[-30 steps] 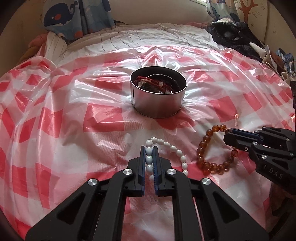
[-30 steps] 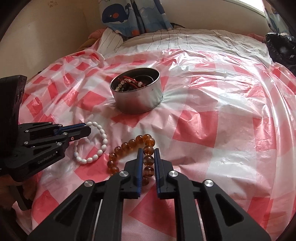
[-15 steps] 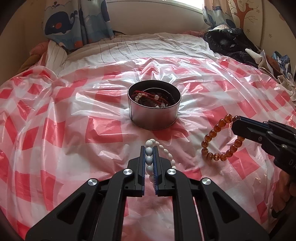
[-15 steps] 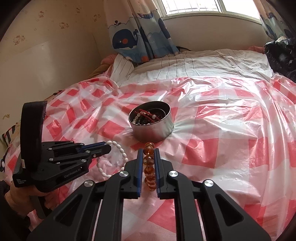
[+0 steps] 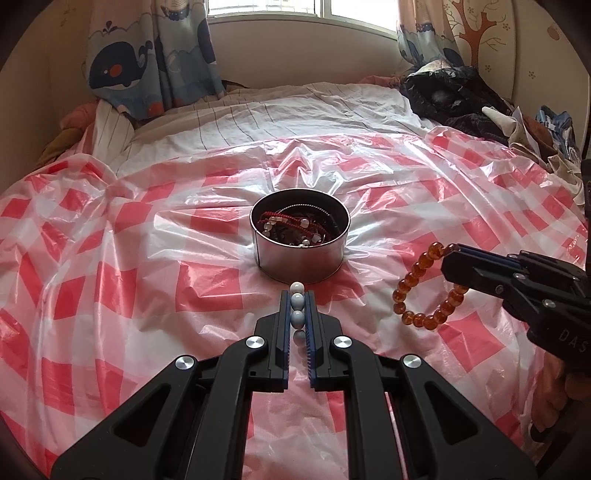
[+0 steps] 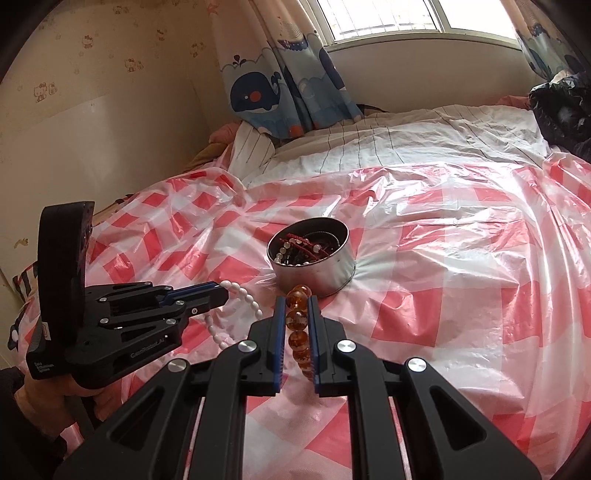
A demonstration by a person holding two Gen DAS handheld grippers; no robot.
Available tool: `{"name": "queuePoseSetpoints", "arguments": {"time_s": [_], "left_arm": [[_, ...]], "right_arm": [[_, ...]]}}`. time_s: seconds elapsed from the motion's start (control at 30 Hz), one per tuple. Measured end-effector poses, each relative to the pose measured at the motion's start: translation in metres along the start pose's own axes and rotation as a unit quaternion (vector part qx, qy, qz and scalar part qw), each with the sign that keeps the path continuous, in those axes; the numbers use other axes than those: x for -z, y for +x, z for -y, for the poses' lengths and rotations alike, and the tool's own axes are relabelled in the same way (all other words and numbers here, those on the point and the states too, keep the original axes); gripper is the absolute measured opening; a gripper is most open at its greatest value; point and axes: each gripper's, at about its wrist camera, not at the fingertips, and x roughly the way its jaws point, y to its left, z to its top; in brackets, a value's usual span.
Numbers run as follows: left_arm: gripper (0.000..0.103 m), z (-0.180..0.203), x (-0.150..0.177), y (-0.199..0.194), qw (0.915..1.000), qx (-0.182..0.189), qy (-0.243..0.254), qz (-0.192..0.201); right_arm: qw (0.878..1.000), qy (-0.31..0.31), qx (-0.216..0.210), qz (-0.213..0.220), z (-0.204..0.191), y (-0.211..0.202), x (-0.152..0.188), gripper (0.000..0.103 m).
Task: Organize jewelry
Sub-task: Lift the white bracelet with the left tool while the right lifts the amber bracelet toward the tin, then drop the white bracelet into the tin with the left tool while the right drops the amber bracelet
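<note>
Checkered sheet (image 5: 122, 280); left fingers (image 5: 283, 310) clamp white bracelet (image 5: 297, 301), right fingers (image 6: 279, 317) clamp amber bracelet (image 6: 297, 319)

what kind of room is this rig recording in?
Most likely a child's bedroom. The work surface is a bed with a striped sheet, covered by a red-checked plastic sheet. Whale-print curtains hang at the window, and the wallpaper has small cartoon prints.

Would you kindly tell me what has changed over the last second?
Both bracelets have been lifted off the checked sheet: the white bracelet in the left hand-held gripper, the amber bracelet in the right hand-held gripper. Both grips and the tin are unchanged.
</note>
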Motion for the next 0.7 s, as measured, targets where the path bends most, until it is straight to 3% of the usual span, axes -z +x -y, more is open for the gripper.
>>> {"name": "queuePoseSetpoints", "arguments": {"time_s": [0.33, 0.5, 0.7], "left_arm": [[0.006, -0.013, -0.037, -0.006, 0.9982, 0.038, -0.035, 0.029], [0.006, -0.018, -0.064, 0.008, 0.9964, 0.056, -0.05, 0.038], [0.007, -0.031, -0.084, 0.038, 0.9881, 0.109, -0.099, 0.045]], "right_arm": [[1.0, 0.004, -0.016, 0.016, 0.0, 0.005, -0.026, 0.012], [0.999, 0.008, -0.021, 0.023, 0.007, 0.012, -0.045, 0.012], [0.999, 0.004, -0.036, 0.041, 0.007, 0.027, -0.076, 0.012]]}}
